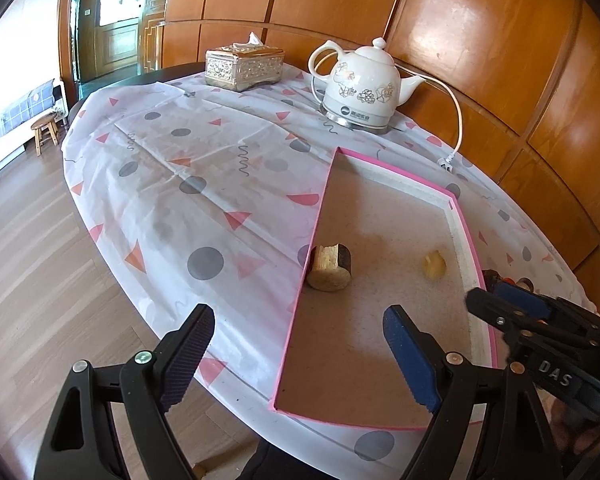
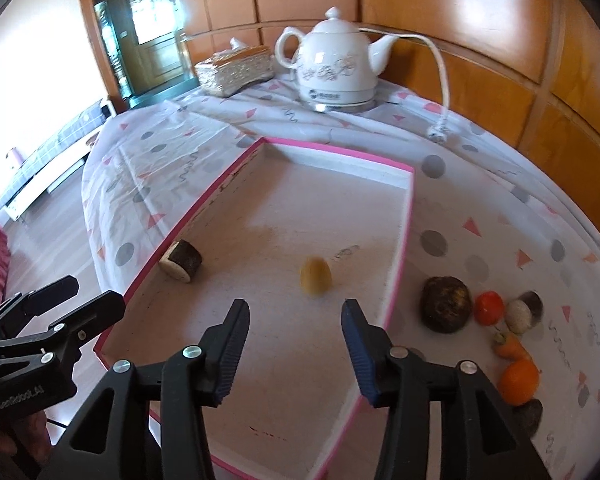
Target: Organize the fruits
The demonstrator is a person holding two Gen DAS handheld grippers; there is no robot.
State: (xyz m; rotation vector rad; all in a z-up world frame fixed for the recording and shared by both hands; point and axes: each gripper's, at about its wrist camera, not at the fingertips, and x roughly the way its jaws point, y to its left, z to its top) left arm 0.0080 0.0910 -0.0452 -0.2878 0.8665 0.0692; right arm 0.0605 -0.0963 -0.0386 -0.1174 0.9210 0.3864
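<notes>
Inside the pink-rimmed tray (image 2: 400,240) we already have two pieces: a small yellow fruit (image 2: 316,276) and a brown cut log piece (image 2: 181,266). Several remain on the tabletop (image 2: 500,208) right of the tray: a dark round fruit (image 2: 446,305), a tomato (image 2: 489,307), a carrot (image 2: 512,346), an orange (image 2: 519,382). Our right gripper (image 2: 294,344) has spread, empty fingers, the yellow fruit just ahead of them. Our left gripper (image 1: 300,356) is spread wide, holding nothing.

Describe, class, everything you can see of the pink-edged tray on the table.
The pink-edged tray is a shallow rectangular box with a pale speckled floor, whitish inner walls and pink rim. It lies flat on the patterned tablecloth. Inside rest a cut wooden block against its left wall and a small yellow fruit.
</notes>
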